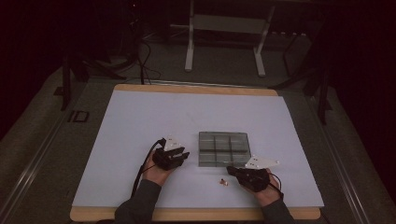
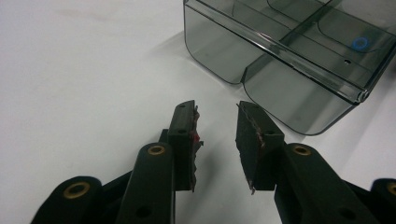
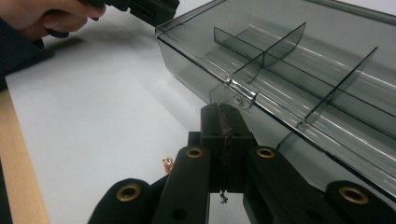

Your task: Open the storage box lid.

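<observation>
Paper sheet (image 1: 154, 121) covers wooden tabletop (image 1: 196, 88) in a dark room.

High view dim, edges dark; closeups brighter.

L gripper (image 2: 217, 140) jaws apart, empty; smoked compartment box (image 2: 280, 70) just ahead.

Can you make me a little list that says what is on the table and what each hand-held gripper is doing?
table: white sheet on a wooden board
box: clear smoky compartment box with dividers, lid shut
small thing: coppery bit lying on the sheet, near the box's front
left hand-held gripper: jaws apart, nothing between them, pointing at the box's corner
right hand-held gripper: jaws shut, tips at the box's little front latch
</observation>
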Motion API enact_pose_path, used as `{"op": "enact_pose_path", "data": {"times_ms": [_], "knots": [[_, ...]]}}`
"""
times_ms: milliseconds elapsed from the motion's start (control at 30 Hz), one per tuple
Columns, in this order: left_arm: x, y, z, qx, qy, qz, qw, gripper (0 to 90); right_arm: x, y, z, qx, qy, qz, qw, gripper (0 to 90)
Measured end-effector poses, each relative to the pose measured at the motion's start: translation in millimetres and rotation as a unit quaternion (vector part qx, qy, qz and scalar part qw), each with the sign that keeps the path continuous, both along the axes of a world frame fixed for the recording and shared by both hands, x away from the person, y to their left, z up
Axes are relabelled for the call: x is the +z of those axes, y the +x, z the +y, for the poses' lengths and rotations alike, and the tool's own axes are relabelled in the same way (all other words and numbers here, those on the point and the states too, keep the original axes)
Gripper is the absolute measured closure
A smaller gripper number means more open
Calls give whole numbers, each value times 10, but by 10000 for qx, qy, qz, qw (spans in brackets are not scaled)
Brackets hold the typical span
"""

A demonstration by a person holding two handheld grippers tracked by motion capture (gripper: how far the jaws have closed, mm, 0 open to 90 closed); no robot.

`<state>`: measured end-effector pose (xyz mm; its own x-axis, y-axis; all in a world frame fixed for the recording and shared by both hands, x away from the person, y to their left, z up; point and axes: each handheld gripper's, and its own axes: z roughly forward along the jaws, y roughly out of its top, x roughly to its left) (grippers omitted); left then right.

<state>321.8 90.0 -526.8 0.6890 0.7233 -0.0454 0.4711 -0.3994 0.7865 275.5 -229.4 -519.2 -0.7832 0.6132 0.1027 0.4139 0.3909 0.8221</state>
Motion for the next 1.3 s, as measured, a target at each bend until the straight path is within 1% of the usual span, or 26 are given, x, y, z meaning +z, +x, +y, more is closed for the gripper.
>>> {"op": "enact_pose_path", "data": {"times_ms": [333, 600, 700, 933, 1033, 1067, 1300], "knots": [[-3, -4, -27, -26, -9, 6, 10000, 684, -56, 54, 38, -109, -107, 44, 9999, 900], [-1, -5, -49, -66, 17, -3, 10000, 684, -90, 80, 59, -132, -189, 83, 9997, 900], [-2, -11, -76, -82, -10, -4, 10000, 685, -101, 95, 59, -174, -190, 101, 9996, 900], [-3, -26, -141, -186, 18, -18, 9998, 685, -107, 109, 58, -225, -143, 127, 9996, 900], [-6, -33, -163, -220, 33, -24, 9997, 685, -109, 110, 58, -228, -143, 125, 9996, 900], [-7, -40, -184, -260, 72, -24, 9996, 685, -109, 110, 58, -229, -140, 127, 9996, 900], [-10, -65, -247, -363, 94, -34, 9993, 685, -108, 107, 56, -240, -136, 127, 9995, 900]]}}
